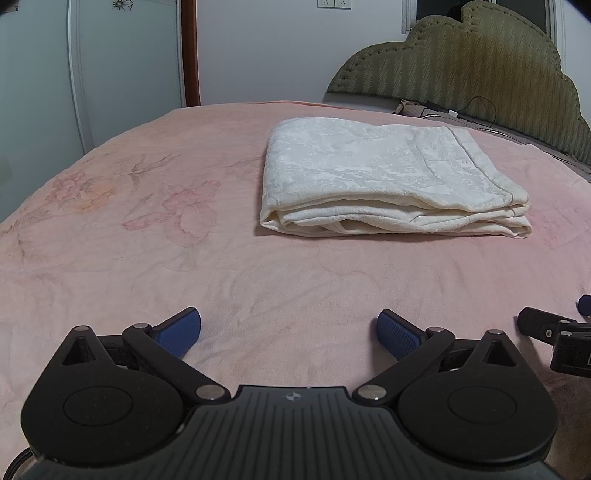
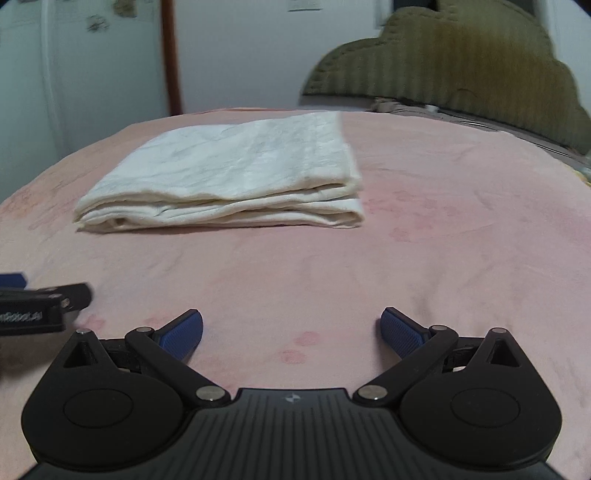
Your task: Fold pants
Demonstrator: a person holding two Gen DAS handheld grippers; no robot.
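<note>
A bed [image 1: 110, 258] with a pink, faintly flowered cover is filling both views, with a pale wall [image 1: 258, 51] behind it and an olive quilted headboard [image 1: 461, 62] with a scalloped top standing at the far right. A brown post [image 1: 189, 51] is running up beside a white panelled door [image 1: 125, 66] at the far left, and two sockets [image 1: 334, 3] are showing high on the wall. A dark cable [image 1: 480, 107] is lying along the foot of the headboard.

The pants [image 1: 388, 181] are lying folded on the cover, a cream stack of several layers with a woven pattern on top, its layered edges facing the cameras. They are sitting well apart from both grippers, out toward the middle of the bed; in the right wrist view the pants [image 2: 229, 173] are appearing left of centre, a little blurred.

The left gripper [image 1: 289, 332] is hovering low over the cover with its blue pads [image 1: 177, 332] spread wide, holding nothing; only bare pink cloth is showing between them. The right gripper [image 2: 291, 332] is sitting the same way, fingers [image 2: 402, 332] splayed wide and gripping nothing. The two are lying side by side: part of the right gripper is poking in at the right edge of the left wrist view, and part of the left gripper is poking in at the left edge of the right wrist view.
</note>
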